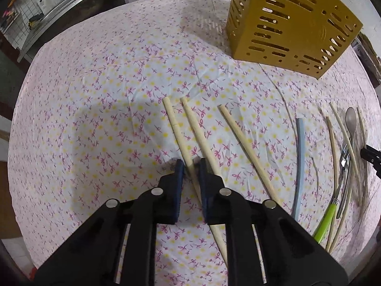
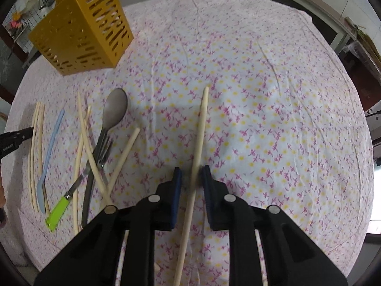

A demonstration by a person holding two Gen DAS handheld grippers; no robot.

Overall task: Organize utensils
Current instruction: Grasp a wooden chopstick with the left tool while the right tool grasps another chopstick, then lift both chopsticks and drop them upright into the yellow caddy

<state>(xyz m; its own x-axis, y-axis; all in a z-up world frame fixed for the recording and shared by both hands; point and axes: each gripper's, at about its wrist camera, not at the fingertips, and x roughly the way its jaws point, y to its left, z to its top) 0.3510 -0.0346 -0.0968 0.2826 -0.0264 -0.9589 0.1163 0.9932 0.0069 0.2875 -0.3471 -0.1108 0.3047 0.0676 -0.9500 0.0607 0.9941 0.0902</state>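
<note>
Left gripper: our left gripper (image 1: 190,166), black with blue pads, sits low in the centre of its view with the jaws narrow around a pale wooden chopstick (image 1: 177,128); we cannot tell whether the pads press on it.
Neighbouring sticks: a second pale chopstick (image 1: 197,131) runs just beside the first and passes under the right pad; a third pale chopstick (image 1: 247,152) lies apart to the right.
Right gripper: our right gripper (image 2: 191,174) is at lower centre of its view, jaws narrow, with a long cream wooden chopstick (image 2: 201,128) running between the pads; contact is blurred, so we cannot tell if it is clamped.
Holder: the mustard-yellow slotted plastic utensil basket (image 1: 290,23) stands at the upper right of the left view and the upper left of the right view.
Loose pile: at the left of the right view lie a grey spoon (image 2: 116,109), a metal fork with a lime-green handle (image 2: 58,211), a light blue plastic stick (image 2: 51,147) and several thin cream chopsticks (image 2: 35,152), some crossing each other.
Surface: the counter carries a white floral tablecloth with pink and yellow marks (image 2: 273,119).
</note>
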